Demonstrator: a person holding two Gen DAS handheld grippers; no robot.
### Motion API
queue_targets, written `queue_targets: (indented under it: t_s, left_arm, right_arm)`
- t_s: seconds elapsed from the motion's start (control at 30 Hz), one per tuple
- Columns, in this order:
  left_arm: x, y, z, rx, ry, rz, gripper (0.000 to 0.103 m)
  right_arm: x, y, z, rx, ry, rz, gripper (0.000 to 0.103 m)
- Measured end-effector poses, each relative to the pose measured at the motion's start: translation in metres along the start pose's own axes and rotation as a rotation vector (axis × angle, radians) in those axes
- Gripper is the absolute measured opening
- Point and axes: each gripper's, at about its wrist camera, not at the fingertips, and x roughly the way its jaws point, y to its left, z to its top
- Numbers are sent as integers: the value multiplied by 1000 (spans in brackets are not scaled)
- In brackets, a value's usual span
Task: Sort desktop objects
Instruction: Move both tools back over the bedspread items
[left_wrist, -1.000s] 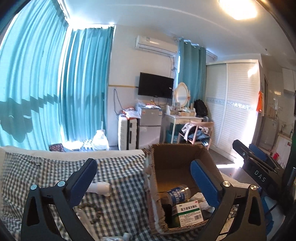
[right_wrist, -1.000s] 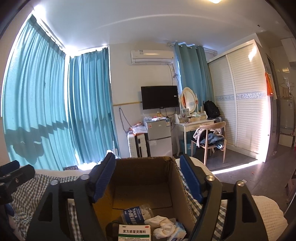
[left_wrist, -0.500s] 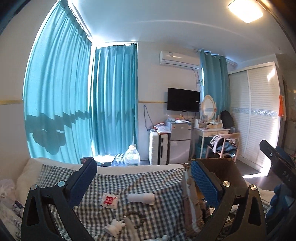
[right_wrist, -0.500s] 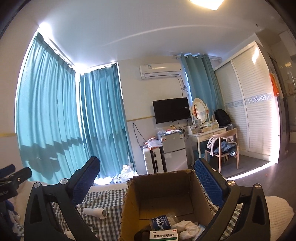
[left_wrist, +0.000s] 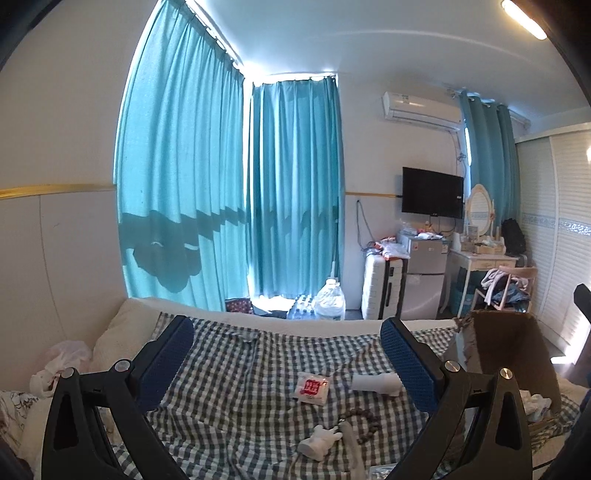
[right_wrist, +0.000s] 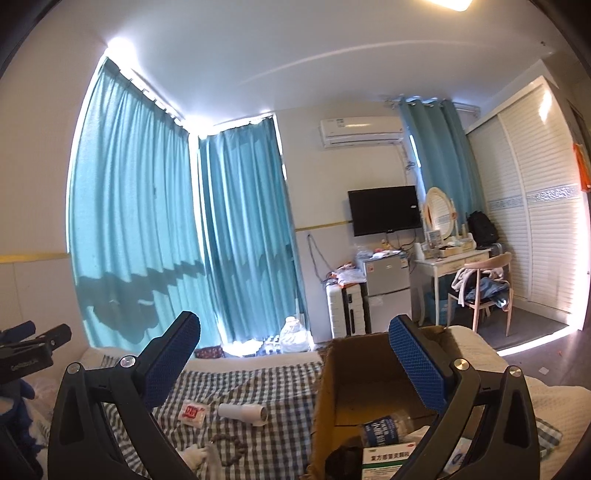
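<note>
The left gripper (left_wrist: 286, 356) hung with its jaws spread wide and nothing between them, and the right gripper (right_wrist: 295, 358) was likewise wide apart and empty.

Framed by the left jaws on the checked cloth (left_wrist: 236, 398) lay a small white sachet with a red label (left_wrist: 312, 387) near the centre, a white tube (left_wrist: 375, 383) at about three o'clock from it, partly hidden behind the right-hand blue pad, a string of brown beads (left_wrist: 364, 424) at about five o'clock, and a white figurine (left_wrist: 319, 442) at six o'clock (its exact shape was hard to read). The cardboard box (left_wrist: 513, 354) stood at the cloth's right edge, well clear of that cluster.

In the right wrist view the box (right_wrist: 330, 402) sat low and right, its near wall blocking part of the interior; inside were a clear bottle with a blue label (right_wrist: 388, 434) and a green-and-white medicine carton (right_wrist: 386, 459).

The cloth covered a bed (left_wrist: 122, 325). Beyond were teal curtains (left_wrist: 291, 184), a wall television (left_wrist: 432, 192), an air conditioner (left_wrist: 421, 107), a small fridge (left_wrist: 424, 273) and a chair (right_wrist: 487, 284).
</note>
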Motion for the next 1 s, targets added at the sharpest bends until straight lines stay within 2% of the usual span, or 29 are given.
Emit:
queue_targets:
  t_s: [0.1,0.23,0.3,0.37,0.43,0.57,0.7,1.0]
  left_arm:
    - [8,12,-5,4,29,24,103]
    - [19,23,-13,-5,76,2,103]
    - [27,27,-19,-13,107,3,103]
    - [31,28,-26,-9,113,-2,103]
    - [37,28,-31,-3,115,-5,103]
    - [60,28,-46,9,170,-2,103]
    - [72,31,-56,-2,188,-21,103]
    - [119,28,-96,1,307,-45,103]
  right_arm:
    - [7,17,-9,-40,16,13,103]
    - [25,39,-16,-40,68,56,103]
    - [33,47,-19,-24,99,107,103]
    - [36,55,-26,-8,101,176,103]
    - [40,63,-37,-18,113,208,103]
    - [54,80,-58,-79,157,229,103]
    - [70,86,-79,-93,202,245,103]
    - [118,89,-139,-112,365,248,100]
